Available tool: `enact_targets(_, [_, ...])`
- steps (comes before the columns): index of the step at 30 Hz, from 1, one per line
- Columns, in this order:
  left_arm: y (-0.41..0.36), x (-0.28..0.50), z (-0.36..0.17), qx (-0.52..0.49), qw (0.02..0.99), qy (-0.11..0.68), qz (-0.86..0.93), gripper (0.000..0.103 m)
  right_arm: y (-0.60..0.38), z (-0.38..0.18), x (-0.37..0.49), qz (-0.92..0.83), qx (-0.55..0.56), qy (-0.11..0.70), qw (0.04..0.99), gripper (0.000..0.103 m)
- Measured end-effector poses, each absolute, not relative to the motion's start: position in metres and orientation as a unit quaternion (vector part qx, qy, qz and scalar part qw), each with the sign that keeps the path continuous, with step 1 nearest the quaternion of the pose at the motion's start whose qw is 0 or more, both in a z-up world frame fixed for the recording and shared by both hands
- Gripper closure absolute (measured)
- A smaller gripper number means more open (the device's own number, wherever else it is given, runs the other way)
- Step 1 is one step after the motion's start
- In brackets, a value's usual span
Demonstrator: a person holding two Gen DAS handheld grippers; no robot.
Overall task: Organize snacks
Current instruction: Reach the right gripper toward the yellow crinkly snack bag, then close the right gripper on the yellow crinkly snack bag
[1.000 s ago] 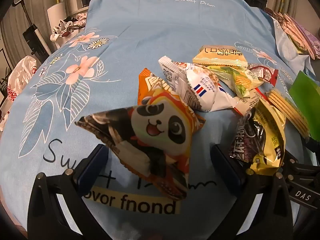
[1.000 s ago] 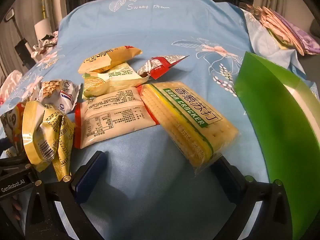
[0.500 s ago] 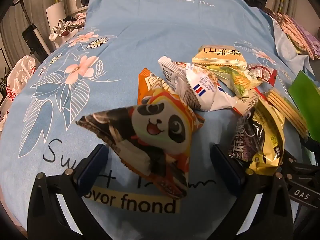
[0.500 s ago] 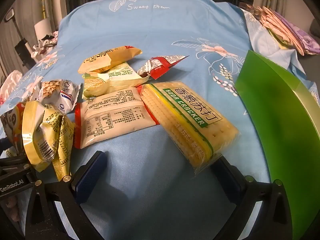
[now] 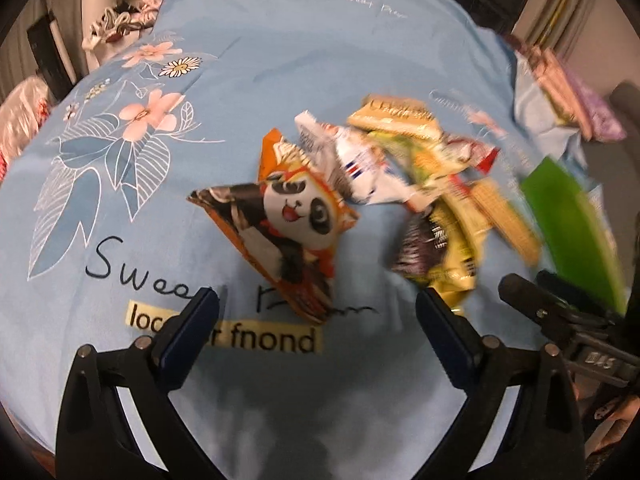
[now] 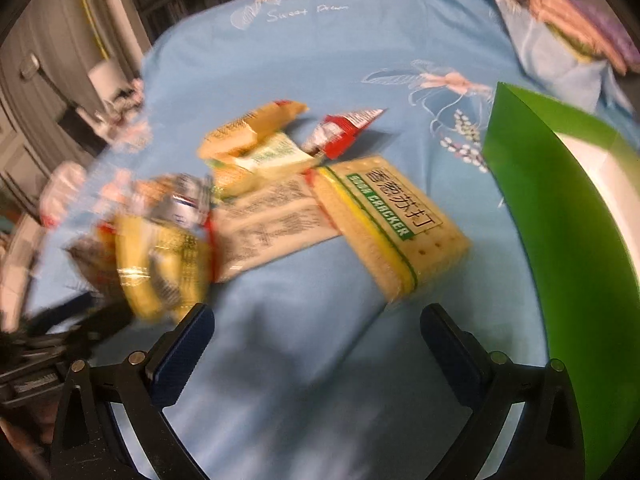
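Little appears done; the snacks lie heaped on the bed's blue cotton sheet [image 5: 280,60], none visibly in the glossy green box [image 6: 568,220], though blur hides its inside; left gripper [image 5: 316,312] and right gripper [image 6: 316,328] gape wide, empty; crinkly foil panda packet [image 5: 288,232], flat clear-wrapped cracker pack [image 6: 392,232].

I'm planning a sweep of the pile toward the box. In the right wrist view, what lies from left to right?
Yellow crinkled packet → white packet with printed text → soda cracker pack → green box.
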State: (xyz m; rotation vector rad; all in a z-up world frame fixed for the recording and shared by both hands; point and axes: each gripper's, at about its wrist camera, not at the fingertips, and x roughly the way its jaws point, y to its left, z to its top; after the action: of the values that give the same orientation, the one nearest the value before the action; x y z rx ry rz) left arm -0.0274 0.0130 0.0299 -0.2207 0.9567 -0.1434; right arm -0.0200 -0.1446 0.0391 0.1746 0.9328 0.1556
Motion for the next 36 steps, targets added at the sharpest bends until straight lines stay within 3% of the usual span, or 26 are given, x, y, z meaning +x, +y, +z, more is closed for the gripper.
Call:
enact_targets(7, [-0.004,-0.03,0.059,-0.141,0.873,0.447,-0.137,0.007,-0.148,0.09,-0.018,0.185,0.178,0.423,0.869,0.002])
enact_targets(9, [-0.012,-0.029,0.064,-0.143,0.872,0.442,-0.153,0.009,-0.14,0.092,-0.008,0.22,0.196,0.429,0.854,0.012])
enact_targets(13, [-0.025,-0.015,0.059,-0.146,0.864,0.456,-0.156,0.023,-0.126,0.077,0.016,0.231,0.199,0.465,0.831,0.023])
enact_targets(15, [-0.027,-0.008,0.054,-0.153,0.856,0.466,-0.161,0.027,-0.12,0.064,0.027,0.232,0.202,0.483,0.82,0.035])
enact_targets(26, [-0.022,0.003,0.036,-0.181,0.836,0.489,-0.168,0.057,-0.104,0.027,0.052,0.275,0.229,0.527,0.771,0.044])
enact_targets(32, [-0.02,0.005,0.035,-0.172,0.84,0.488,-0.166,0.059,-0.112,0.022,0.049,0.284,0.228,0.526,0.769,0.054])
enact_targets(34, [-0.022,0.005,0.037,-0.171,0.839,0.487,-0.172,0.067,-0.111,0.024,0.048,0.29,0.228,0.524,0.768,0.057])
enact_targets(36, [-0.028,0.005,0.041,-0.156,0.846,0.482,-0.168,0.068,-0.111,0.027,0.046,0.288,0.222,0.52,0.773,0.059])
